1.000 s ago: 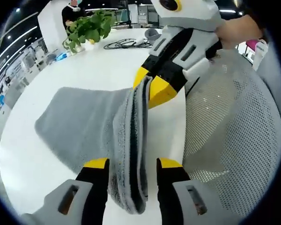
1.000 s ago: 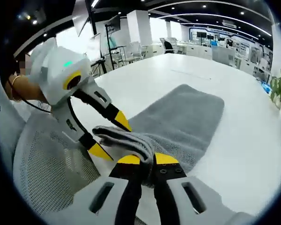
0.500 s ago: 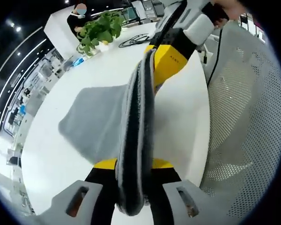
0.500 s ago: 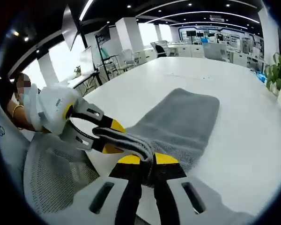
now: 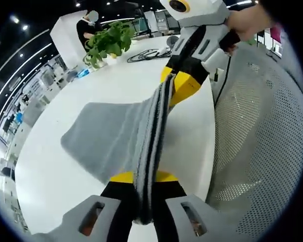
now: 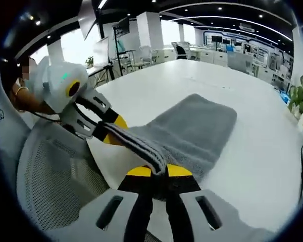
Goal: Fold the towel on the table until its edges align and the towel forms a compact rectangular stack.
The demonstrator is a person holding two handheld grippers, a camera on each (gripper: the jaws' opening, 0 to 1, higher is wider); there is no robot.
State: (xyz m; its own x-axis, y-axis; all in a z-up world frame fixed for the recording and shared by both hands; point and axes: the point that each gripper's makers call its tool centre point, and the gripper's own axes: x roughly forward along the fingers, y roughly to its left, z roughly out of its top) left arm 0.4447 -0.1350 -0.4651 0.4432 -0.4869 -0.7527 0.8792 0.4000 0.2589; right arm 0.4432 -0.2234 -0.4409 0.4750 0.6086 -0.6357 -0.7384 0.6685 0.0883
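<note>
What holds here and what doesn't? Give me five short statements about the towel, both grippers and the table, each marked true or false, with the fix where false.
1. The left gripper is shut on the near edge of the grey towel. True.
2. The right gripper is open and clear of the towel. False: its fingers are shut on the same edge.
3. The towel edge is stretched between the two grippers, lifted off the white table. True.
4. The towel is already a compact stack. False: most of it lies spread flat on the table.
5. A potted plant stands on the far part of the table. True.
</note>
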